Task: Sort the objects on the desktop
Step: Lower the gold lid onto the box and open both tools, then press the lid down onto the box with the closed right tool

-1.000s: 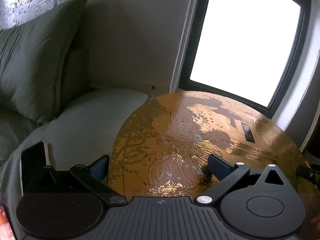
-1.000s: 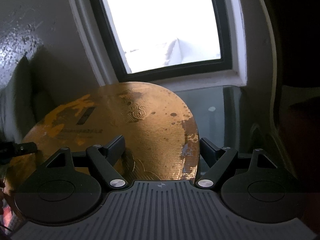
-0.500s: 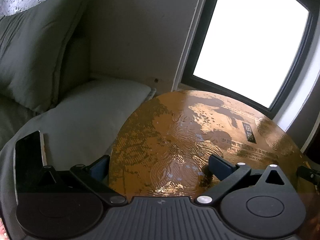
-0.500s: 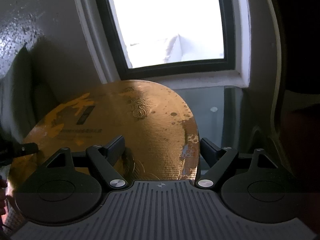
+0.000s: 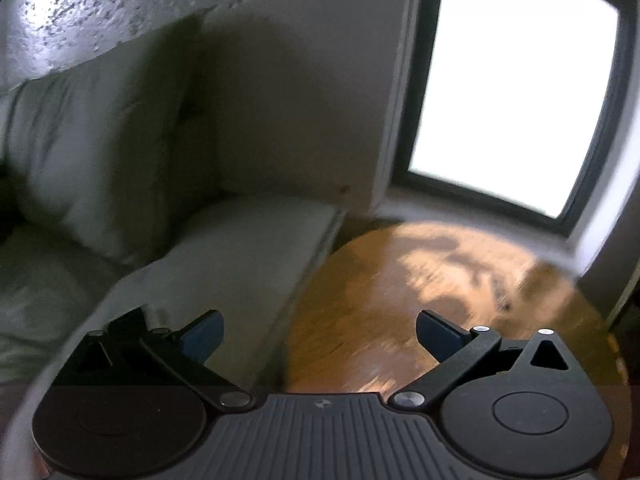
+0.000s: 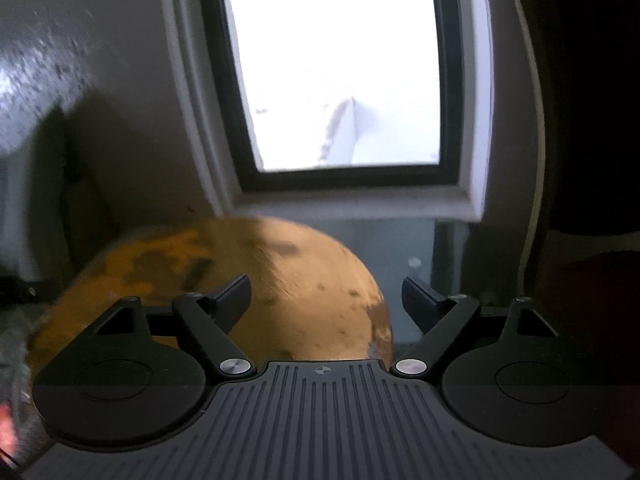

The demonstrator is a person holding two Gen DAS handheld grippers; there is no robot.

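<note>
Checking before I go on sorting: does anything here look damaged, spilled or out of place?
Nothing is spilled or toppled. The round golden box looks worn: dark blotches dot its top and a pale scuff marks its right edge. Both frames are blurred, so finer damage cannot be judged. The left gripper and right gripper are open and empty.

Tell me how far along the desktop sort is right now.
Nothing visibly sorted yet, as far as these blurred views show. The left gripper and right gripper are both open and hold nothing. The round golden disc lies under both, partly over the glass surface, beside the grey cushion. No other loose desktop items can be made out, so what is left to pick and place cannot be judged from here.
</note>
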